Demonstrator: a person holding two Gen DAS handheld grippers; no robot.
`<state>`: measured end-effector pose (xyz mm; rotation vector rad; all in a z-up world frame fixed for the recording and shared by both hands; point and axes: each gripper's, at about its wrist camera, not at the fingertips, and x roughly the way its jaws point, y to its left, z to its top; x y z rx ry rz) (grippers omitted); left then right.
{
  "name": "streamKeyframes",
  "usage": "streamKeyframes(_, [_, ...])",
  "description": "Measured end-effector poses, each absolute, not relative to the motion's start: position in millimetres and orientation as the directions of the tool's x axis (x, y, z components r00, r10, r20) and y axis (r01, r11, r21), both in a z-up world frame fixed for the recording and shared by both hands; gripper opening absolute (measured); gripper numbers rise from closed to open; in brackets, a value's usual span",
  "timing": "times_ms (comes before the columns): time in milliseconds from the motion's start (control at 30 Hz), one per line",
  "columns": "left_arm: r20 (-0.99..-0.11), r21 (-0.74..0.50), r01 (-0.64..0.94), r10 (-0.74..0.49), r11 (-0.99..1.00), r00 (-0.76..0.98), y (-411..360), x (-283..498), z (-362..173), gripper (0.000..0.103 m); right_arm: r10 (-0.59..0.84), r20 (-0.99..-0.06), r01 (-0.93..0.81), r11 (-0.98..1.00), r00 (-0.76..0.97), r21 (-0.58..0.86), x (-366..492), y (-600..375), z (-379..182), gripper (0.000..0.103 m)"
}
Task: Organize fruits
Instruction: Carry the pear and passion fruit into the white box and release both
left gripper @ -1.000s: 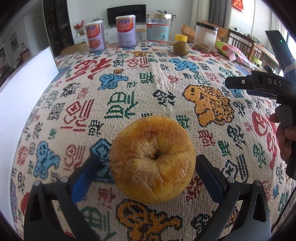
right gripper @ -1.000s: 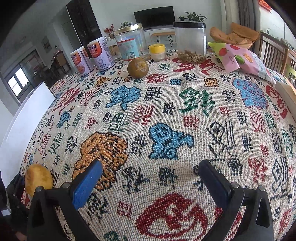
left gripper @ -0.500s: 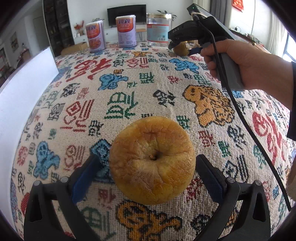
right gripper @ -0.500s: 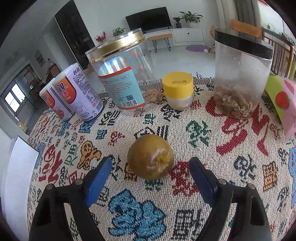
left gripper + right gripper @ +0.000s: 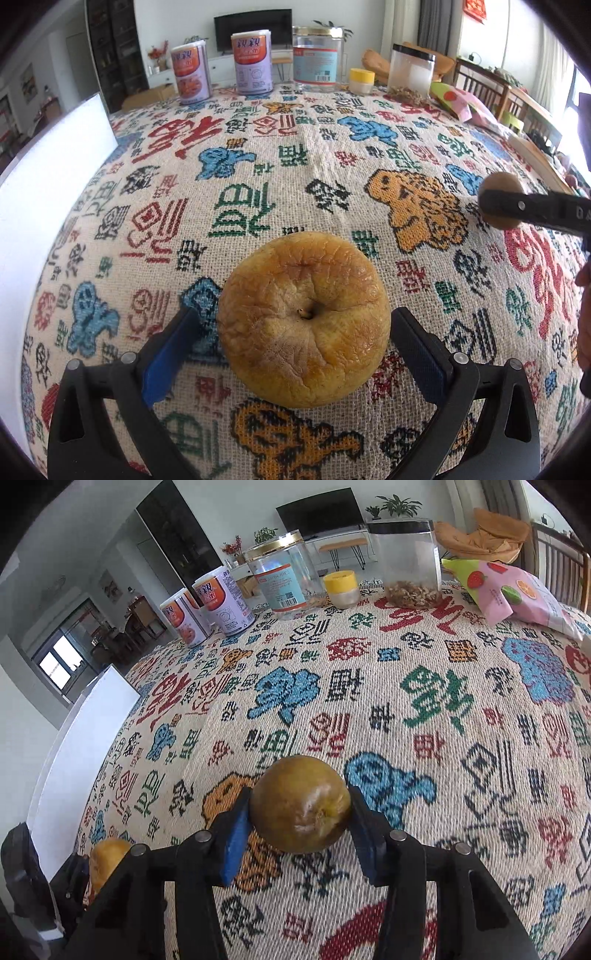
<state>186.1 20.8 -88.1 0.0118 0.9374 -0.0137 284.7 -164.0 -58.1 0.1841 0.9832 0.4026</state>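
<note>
Brown-green fruit (image 5: pixel 301 805) now off the far cloth, clamped in just-closed right gripper (image 5: pixel 298 823); left gripper (image 5: pixel 295 343) fingers apart around wrinkled apple (image 5: pixel 303 318).

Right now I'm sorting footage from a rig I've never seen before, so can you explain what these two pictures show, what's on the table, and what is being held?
There is no robot here. A person holds a hand-operated gripper in each hand, and each carries a wide-angle camera looking along its two blue-padded fingers. One picture comes from the left gripper, the other from the right gripper.

The surface is a table under a patterned woven cloth. At its far edge stand two cans, a clear jar, a small yellow-lidded pot, a black-lidded container and a snack bag.

The left gripper is open around a wrinkled yellow apple sitting on the cloth; gaps show on both sides. The right gripper's jaws have just been closing and now press a small brownish-green fruit between them.
</note>
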Motion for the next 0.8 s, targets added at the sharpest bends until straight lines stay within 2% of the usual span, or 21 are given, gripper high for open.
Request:
streamKeyframes(233, [-0.806,0.004,0.017,-0.007,1.0,0.592,21,186,-88,0.103,0.411,-0.747,-0.182,0.91,0.523,0.373,164,-201,-65,0.05])
streamKeyframes(400, [-0.806,0.004,0.017,-0.007,1.0,0.592,21,186,-88,0.103,0.405,-0.729,-0.213,0.914,0.552,0.346,147,-193,-69,0.05])
streamKeyframes(567, [-0.799,-0.028,0.035,-0.043,0.999,0.6,23,183,-85,0.099,0.433,-0.697,-0.212,0.899,0.572,0.384,145,-198,-71,0.05])
streamKeyframes(600, [-0.79,-0.049,0.05,-0.069,0.998,0.61,25,181,-83,0.091,0.433,-0.696,-0.213,0.898,0.573,0.384,144,-198,-71,0.05])
streamKeyframes(667, [-0.775,-0.062,0.063,-0.088,0.996,0.625,28,176,-79,0.067,0.44,-0.693,-0.212,0.895,0.571,0.393,144,-199,-73,0.05])
streamKeyframes(800, [-0.784,-0.095,0.056,-0.109,0.994,0.611,35,166,-73,0.066,0.459,-0.681,-0.206,0.883,0.57,0.422,145,-202,-72,0.05])
